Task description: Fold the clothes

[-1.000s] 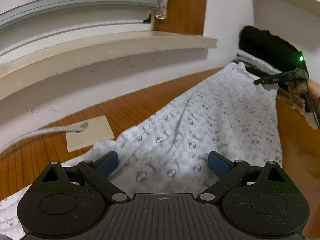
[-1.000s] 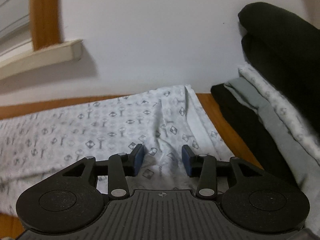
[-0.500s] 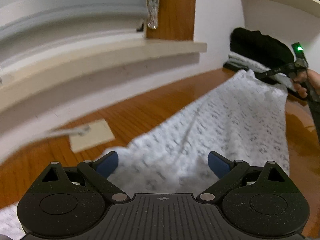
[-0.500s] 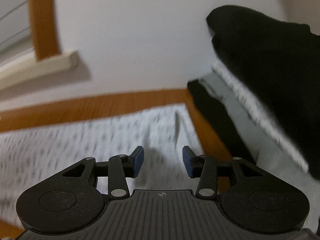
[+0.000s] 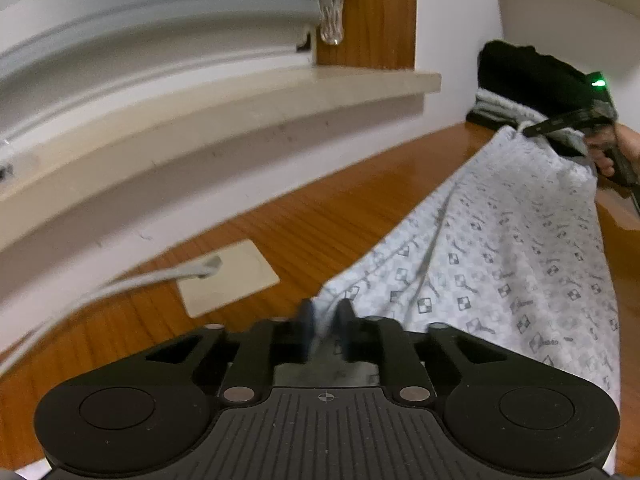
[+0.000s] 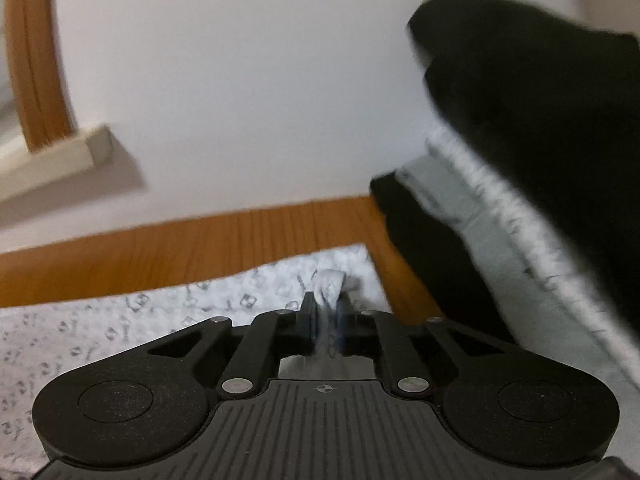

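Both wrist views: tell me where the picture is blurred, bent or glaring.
Left wrist view: the window sill bows in a fisheye curve, the cable is smeared, a green light glares, and the wooden table shines. Right wrist view: motion blur smears the patterned cloth and the stack of folded clothes; the black garment on top is featureless.

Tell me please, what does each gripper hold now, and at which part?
Both pinch the patterned white garment: the left gripper at its near corner, the right gripper on a bunched fold at its far end.
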`<state>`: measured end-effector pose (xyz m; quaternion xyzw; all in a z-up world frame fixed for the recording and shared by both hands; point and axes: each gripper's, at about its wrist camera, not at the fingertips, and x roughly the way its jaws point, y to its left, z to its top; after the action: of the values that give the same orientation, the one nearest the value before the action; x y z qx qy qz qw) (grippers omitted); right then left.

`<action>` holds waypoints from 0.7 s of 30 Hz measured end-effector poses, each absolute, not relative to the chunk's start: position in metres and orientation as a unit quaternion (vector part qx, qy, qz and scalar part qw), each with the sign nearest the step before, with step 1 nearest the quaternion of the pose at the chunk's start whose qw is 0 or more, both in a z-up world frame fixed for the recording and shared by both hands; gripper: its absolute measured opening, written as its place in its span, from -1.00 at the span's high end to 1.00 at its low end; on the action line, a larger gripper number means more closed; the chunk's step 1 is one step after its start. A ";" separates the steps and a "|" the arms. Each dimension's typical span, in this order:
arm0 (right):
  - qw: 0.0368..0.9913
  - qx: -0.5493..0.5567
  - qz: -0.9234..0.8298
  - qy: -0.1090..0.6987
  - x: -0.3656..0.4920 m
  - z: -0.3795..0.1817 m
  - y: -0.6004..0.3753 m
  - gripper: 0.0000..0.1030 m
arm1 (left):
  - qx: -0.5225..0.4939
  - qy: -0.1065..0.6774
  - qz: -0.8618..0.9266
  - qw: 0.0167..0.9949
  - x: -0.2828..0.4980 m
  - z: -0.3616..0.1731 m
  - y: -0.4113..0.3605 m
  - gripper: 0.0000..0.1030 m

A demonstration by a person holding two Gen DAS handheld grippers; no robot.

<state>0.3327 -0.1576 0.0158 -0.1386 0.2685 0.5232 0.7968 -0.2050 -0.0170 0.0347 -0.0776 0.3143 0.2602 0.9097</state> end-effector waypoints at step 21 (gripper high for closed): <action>0.839 -0.161 0.481 0.197 0.316 0.040 -0.149 0.25 | -0.106 0.267 0.366 0.885 -0.217 0.034 0.008 0.67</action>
<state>0.3162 -0.1488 0.0401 -0.1614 0.1973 0.4806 0.8391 -0.2169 0.0080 0.0336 -0.1057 0.2674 0.3665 0.8849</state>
